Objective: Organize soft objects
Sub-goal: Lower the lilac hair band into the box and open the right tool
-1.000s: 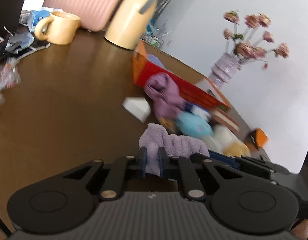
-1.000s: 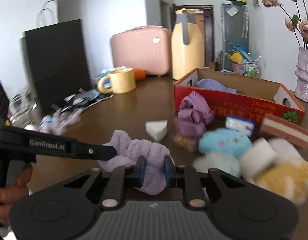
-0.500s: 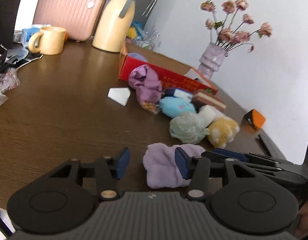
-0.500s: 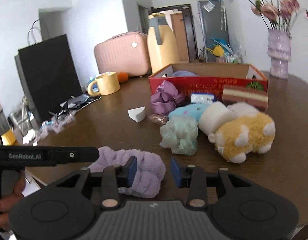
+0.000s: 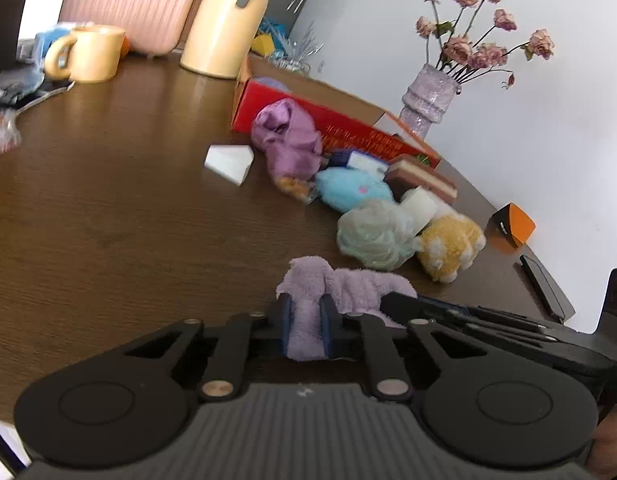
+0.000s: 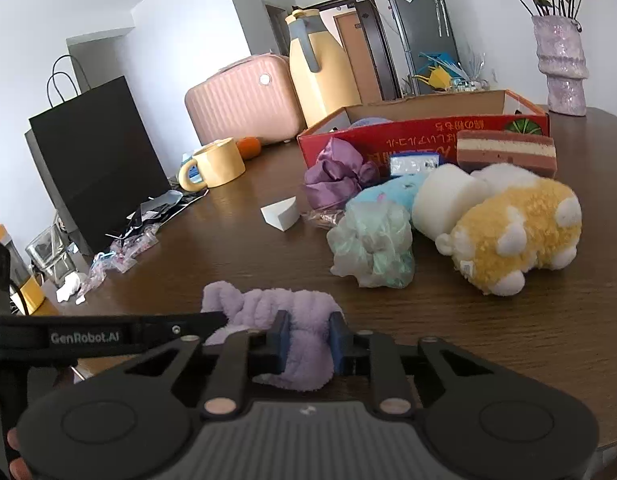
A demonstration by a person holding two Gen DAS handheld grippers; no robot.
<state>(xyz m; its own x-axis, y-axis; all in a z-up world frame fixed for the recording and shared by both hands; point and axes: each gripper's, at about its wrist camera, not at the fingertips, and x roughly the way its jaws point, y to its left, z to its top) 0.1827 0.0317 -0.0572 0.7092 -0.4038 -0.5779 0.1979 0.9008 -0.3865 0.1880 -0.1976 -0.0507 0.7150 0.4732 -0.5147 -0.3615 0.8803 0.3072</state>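
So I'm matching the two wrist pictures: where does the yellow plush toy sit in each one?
Left wrist: the yellow plush toy lies right of centre, just right of the green mesh sponge.
Right wrist: the yellow plush toy lies at the right, again right of the green mesh sponge.
Shared landmark: the red box behind the pile.

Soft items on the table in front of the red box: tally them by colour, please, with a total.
Purple: 2, the fluffy purple towel pinched by both closing grippers, left and right, and the satin scrunchie.
Blue: 1, plush toy.
Mint green: 1, mesh bath pouf.
Yellow and white: 1, plush animal.
White: 2, sponge roll, wedge sponge.
Total: 7
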